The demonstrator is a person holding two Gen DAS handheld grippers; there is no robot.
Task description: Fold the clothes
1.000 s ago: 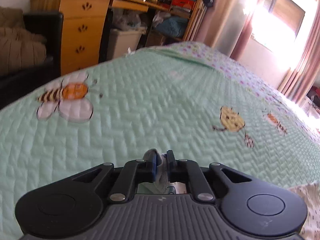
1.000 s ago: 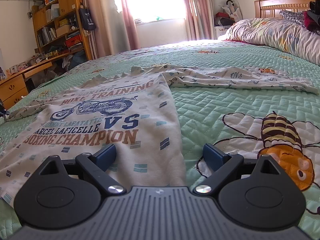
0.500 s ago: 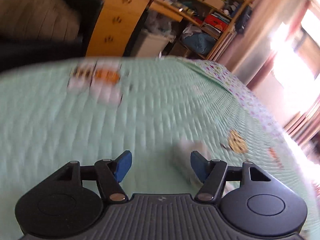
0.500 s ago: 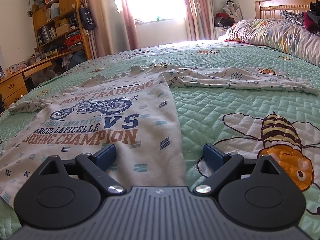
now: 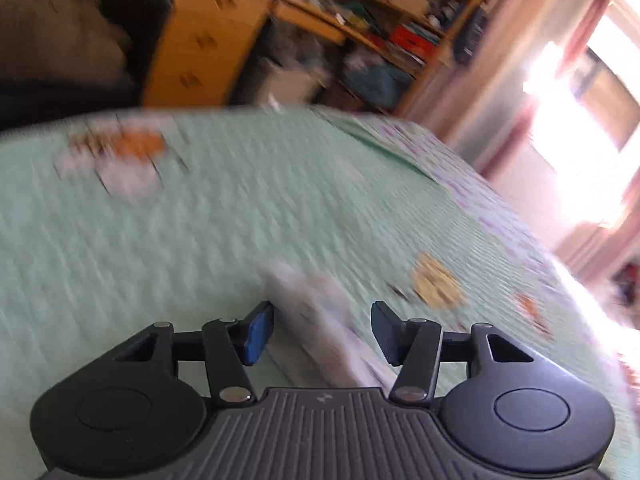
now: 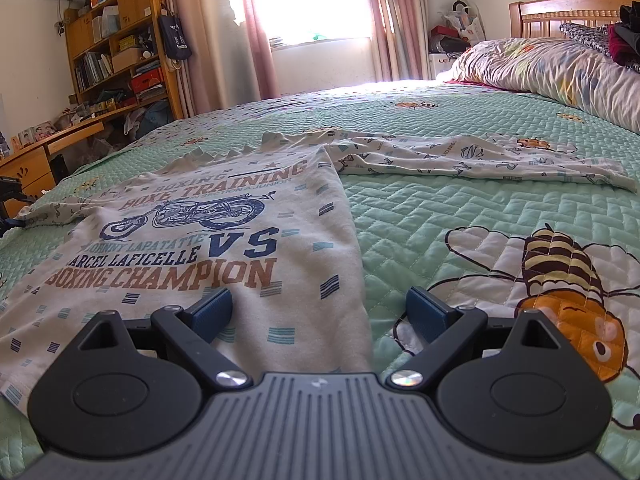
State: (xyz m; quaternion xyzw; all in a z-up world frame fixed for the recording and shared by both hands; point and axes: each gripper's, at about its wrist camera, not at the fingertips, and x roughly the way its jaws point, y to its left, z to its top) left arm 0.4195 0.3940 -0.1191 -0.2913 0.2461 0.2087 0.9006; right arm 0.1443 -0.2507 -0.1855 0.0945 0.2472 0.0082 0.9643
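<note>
A white long-sleeved shirt [image 6: 224, 240] with a motorcycle print and "BOXING CHAMPION" lettering lies flat, front up, on the green quilted bed. Its right sleeve [image 6: 480, 160] stretches out to the right. My right gripper [image 6: 319, 309] is open and empty, low over the shirt's hem, its fingers either side of the hem's right edge. My left gripper [image 5: 322, 330] is open; the blurred end of the left sleeve [image 5: 316, 320] lies on the quilt between its fingers, not pinched. The left gripper also shows at the left edge of the right wrist view [image 6: 10, 200].
The green quilt [image 6: 460, 216] has bee patches [image 6: 560, 280]. A rumpled duvet [image 6: 552, 72] and wooden headboard [image 6: 568, 8] are at the far right. A wooden desk [image 5: 224, 40], bookshelves [image 6: 116, 48] and curtains [image 6: 256, 32] stand beyond the bed's edge.
My left gripper has opened and let go of the sleeve end, then drawn back and tilted; its view is blurred with motion. The right gripper and the shirt have not moved.
</note>
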